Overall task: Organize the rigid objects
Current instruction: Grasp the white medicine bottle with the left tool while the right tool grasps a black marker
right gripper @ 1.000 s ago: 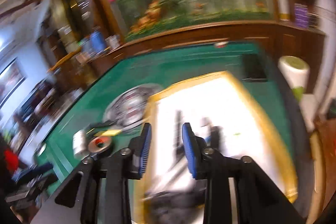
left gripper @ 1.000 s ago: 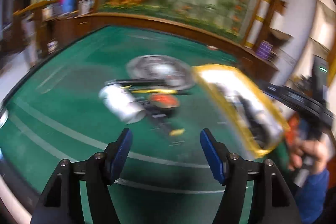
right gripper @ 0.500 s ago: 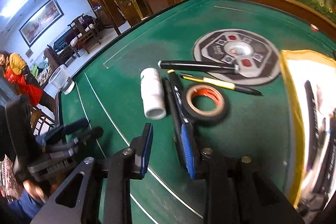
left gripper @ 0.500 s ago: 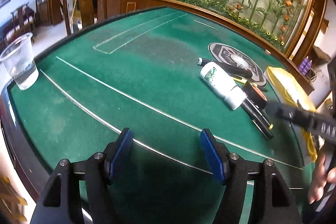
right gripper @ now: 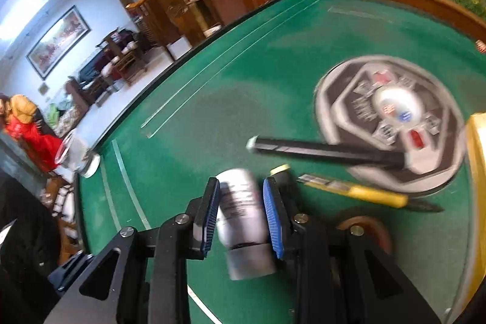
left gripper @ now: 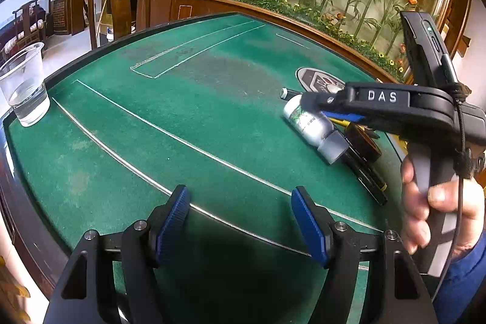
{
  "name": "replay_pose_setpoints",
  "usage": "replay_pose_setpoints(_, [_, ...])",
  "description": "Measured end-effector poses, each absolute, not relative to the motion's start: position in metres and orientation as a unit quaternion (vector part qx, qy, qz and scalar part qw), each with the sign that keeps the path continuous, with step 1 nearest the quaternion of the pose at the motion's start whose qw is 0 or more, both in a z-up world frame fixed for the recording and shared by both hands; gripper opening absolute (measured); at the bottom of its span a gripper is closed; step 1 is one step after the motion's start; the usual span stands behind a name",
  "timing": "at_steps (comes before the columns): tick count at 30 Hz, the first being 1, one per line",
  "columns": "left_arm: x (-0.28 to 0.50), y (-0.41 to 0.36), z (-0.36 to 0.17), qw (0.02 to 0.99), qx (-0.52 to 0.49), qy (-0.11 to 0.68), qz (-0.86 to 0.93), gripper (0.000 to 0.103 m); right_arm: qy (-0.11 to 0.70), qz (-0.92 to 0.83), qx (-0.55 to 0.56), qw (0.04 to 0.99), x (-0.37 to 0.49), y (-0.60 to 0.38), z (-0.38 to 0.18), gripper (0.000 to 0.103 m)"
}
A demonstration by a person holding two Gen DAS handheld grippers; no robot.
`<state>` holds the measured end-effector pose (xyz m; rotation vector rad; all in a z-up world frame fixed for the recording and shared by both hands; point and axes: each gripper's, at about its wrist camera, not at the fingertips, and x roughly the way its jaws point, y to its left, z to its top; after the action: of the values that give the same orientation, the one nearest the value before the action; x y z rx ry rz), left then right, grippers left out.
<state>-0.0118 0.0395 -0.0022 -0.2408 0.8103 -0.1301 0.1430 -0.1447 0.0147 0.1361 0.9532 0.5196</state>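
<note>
Bottle (right gripper: 240, 214) lies on the green counter (left gripper: 182, 117) between my right gripper (right gripper: 241, 216) pads; jaws just reopened slightly, grip contact unclear through blur. Left gripper (left gripper: 240, 220) gapes wide, holding nothing, well apart from it.

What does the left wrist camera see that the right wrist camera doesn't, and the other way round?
Only the left wrist view shows the hand gripping the right tool from the side. Only the right wrist view shows a person in red. Both show the green table, the white bottle, the water cup and the black pen. The right tool's jaws have just been opening, with the bottle between them; whether they press it is unclear.
</note>
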Motion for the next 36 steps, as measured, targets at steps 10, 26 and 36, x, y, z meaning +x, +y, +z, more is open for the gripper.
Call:
replay_pose_setpoints(10, [-0.011, 0.038, -0.001, 0.909, -0.119, 0.395, -0.065, 0.077, 0.441, 0.282, 0.042, 0.851, 0.119, -0.153, 0.033, 0.030])
replay_pose_setpoints(26, [0.023, 0.013, 0.036, 0.921, 0.014, 0.376, -0.100, 0.083, 0.480, 0.199, 0.019, 0.854, 0.113, -0.193, 0.010, 0.025])
replay_pose_setpoints(36, [0.050, -0.018, 0.017, 0.898, 0.082, 0.413, -0.128, 0.083, 0.492, 0.195, 0.021, 0.848, 0.110, -0.199, 0.006, 0.020])
